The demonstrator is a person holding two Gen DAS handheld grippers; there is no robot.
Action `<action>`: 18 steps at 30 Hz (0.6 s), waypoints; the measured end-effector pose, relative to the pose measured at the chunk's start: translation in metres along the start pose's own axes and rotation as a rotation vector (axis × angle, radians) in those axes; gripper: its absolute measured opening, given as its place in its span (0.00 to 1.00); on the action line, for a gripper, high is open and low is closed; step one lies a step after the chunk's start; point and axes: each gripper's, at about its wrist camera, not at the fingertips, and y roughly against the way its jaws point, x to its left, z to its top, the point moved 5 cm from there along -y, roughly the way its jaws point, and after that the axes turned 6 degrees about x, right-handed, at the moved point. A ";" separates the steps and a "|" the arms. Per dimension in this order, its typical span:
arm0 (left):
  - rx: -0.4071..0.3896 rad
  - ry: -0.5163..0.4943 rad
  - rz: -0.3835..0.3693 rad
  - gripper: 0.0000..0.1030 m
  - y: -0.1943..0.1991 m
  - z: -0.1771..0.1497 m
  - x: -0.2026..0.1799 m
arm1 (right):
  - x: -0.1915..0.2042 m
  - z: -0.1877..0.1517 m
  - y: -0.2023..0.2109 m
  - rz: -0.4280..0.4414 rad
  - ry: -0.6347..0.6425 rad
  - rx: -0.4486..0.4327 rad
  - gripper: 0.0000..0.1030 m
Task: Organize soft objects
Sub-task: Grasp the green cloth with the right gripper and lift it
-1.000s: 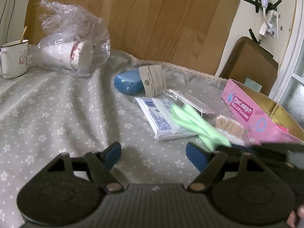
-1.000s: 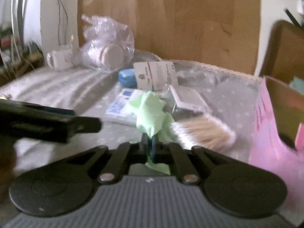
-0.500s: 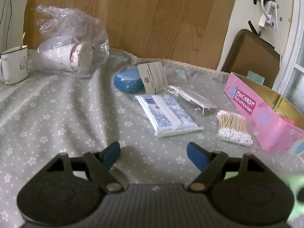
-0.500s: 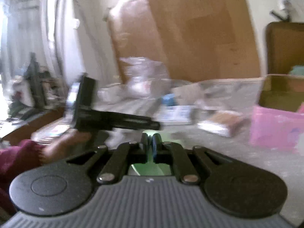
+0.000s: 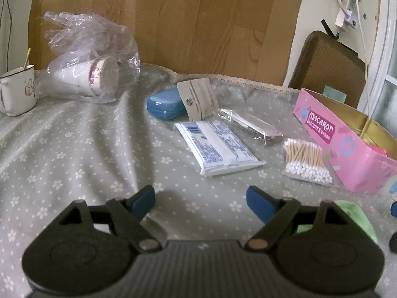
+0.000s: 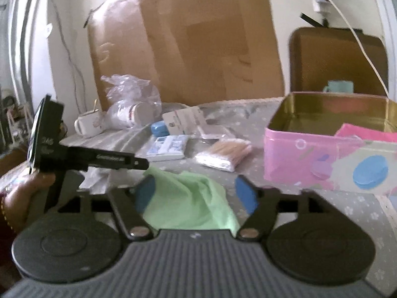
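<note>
1. On the grey flowered tablecloth point(image 5: 74, 154), which runs back to a wood-grain board point(image 5: 198, 19) against the wall, we take the pink biscuit tin point(image 6: 310, 159) as our landmark.
2. Our right gripper point(image 6: 196, 193) gripped the green cloth point(image 6: 183, 198) a second ago; its jaws have just been opening, and the cloth now lies loose between the pads, on the tablecloth just in front of the tin's left side.
3. Our left gripper point(image 5: 201, 200) hangs with jaws wide, just opened a little further, holding nothing; the green blur that crossed its view a second ago is gone.
4. Left of the tin lie cotton swabs point(image 5: 306, 160), a white-and-blue packet point(image 5: 218, 147), a clear sleeve point(image 5: 250, 125), a blue case point(image 5: 165, 105), bagged paper cups point(image 5: 91, 74) and a mug point(image 5: 17, 90).
5. Beyond the tin stands a brown chair back point(image 5: 327, 67).
</note>
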 end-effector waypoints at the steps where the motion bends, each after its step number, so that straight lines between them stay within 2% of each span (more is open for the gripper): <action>1: 0.001 -0.002 0.001 0.82 0.000 0.000 0.000 | 0.001 -0.003 0.005 -0.003 0.017 0.006 0.74; 5: 0.004 -0.010 0.005 0.82 -0.002 0.000 0.000 | 0.013 -0.011 -0.008 -0.018 0.081 0.079 0.73; 6: 0.005 -0.012 0.006 0.83 -0.002 0.000 0.000 | 0.014 -0.014 -0.012 -0.025 0.098 0.108 0.70; 7: 0.006 -0.015 0.007 0.83 -0.002 0.000 0.000 | 0.015 -0.017 -0.016 -0.032 0.108 0.130 0.55; 8: 0.007 -0.018 0.009 0.83 -0.003 0.000 0.000 | 0.015 -0.020 -0.020 -0.037 0.112 0.151 0.43; 9: 0.009 -0.021 0.012 0.83 -0.003 0.000 -0.001 | 0.014 -0.022 -0.022 -0.034 0.108 0.168 0.19; 10: 0.010 -0.025 0.014 0.84 -0.003 0.000 -0.001 | 0.013 -0.022 -0.022 -0.032 0.103 0.175 0.09; 15: 0.016 -0.046 0.007 0.86 0.001 -0.001 -0.007 | 0.001 -0.024 -0.012 -0.087 0.106 0.151 0.06; 18: 0.019 -0.010 -0.115 0.86 0.014 -0.003 -0.021 | -0.012 -0.028 0.003 -0.120 0.088 0.137 0.07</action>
